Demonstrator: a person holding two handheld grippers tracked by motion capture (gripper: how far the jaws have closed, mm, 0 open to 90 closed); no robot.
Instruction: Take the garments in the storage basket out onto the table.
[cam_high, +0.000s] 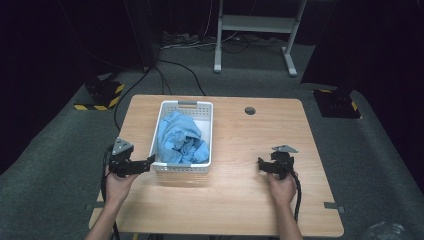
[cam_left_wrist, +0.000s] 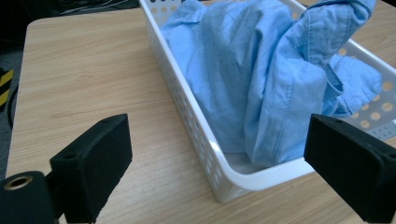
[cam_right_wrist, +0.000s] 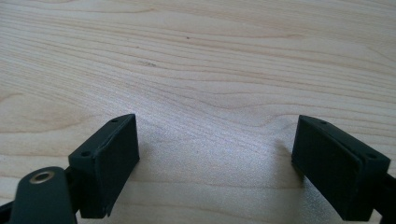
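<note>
A white perforated basket (cam_high: 206, 131) stands on the wooden table (cam_high: 250, 150) left of centre, holding a crumpled light-blue shirt (cam_high: 179, 137). My left gripper (cam_high: 150, 161) is open just left of the basket's near corner, pointing at it. In the left gripper view the basket's near rim (cam_left_wrist: 261, 176) and the shirt (cam_left_wrist: 261, 79) lie between the wide-apart jaws. My right gripper (cam_high: 265, 165) is open at the right of the table, low over bare wood (cam_right_wrist: 215, 93), with nothing between its jaws.
A round cable hole (cam_high: 250, 110) sits near the table's far edge. Beyond the table are grey carpet, a white desk frame (cam_high: 255, 30), floor cables, and yellow-black striped stand bases (cam_high: 100, 97) at both sides. Bare wood lies between basket and right gripper.
</note>
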